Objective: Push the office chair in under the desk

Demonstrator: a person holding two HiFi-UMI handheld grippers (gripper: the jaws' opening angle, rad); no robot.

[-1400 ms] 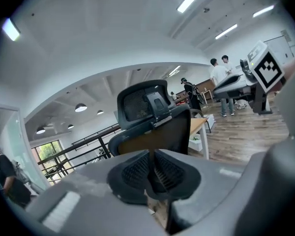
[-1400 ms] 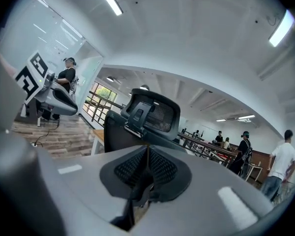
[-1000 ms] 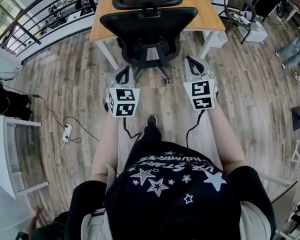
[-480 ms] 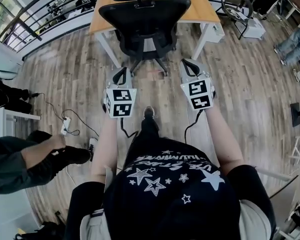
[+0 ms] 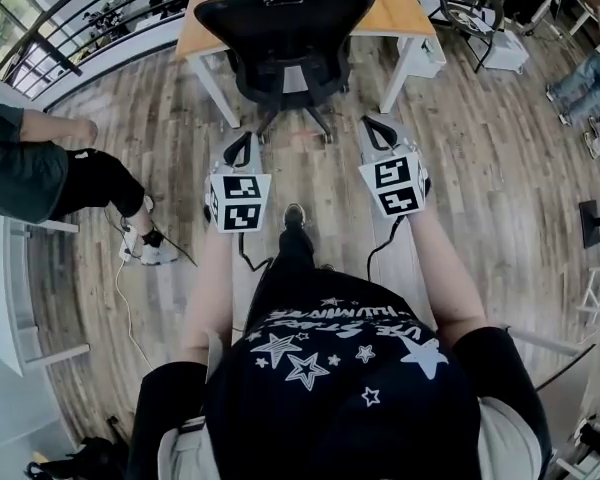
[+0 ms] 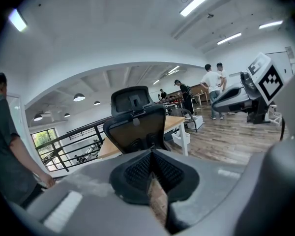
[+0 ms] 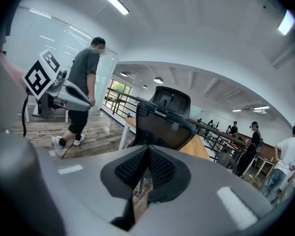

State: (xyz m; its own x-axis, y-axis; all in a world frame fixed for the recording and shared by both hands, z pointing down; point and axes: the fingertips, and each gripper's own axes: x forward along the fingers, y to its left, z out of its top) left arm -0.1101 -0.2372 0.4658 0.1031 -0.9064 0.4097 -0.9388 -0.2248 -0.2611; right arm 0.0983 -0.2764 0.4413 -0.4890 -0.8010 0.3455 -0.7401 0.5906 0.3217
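The black mesh-backed office chair (image 5: pixel 285 28) stands with its back toward me and its seat partly under the orange-topped desk (image 5: pixel 405 13). My left gripper (image 5: pixel 242 140) and right gripper (image 5: pixel 378 128) are held side by side just short of the chair's wheeled base, on either side of it. Both are shut, with nothing between their pads. In the left gripper view the chair back (image 6: pixel 135 127) rises straight ahead of the shut left gripper (image 6: pixel 151 154). In the right gripper view the chair (image 7: pixel 162 124) also stands ahead of the shut right gripper (image 7: pixel 147 149), apart from it.
A person in dark green (image 5: pixel 40 173) walks on the wooden floor at the left, near a power strip with cables (image 5: pixel 130 253). A white table (image 5: pixel 10 298) stands at the far left and a railing (image 5: pixel 80 43) behind. Another chair (image 5: pixel 475 13) and a white cabinet (image 5: pixel 510 63) stand right of the desk.
Both grippers have moved forward toward the desk, and the chair sits higher in the picture, further under the desk. The person at the left has walked into view and up the left side.
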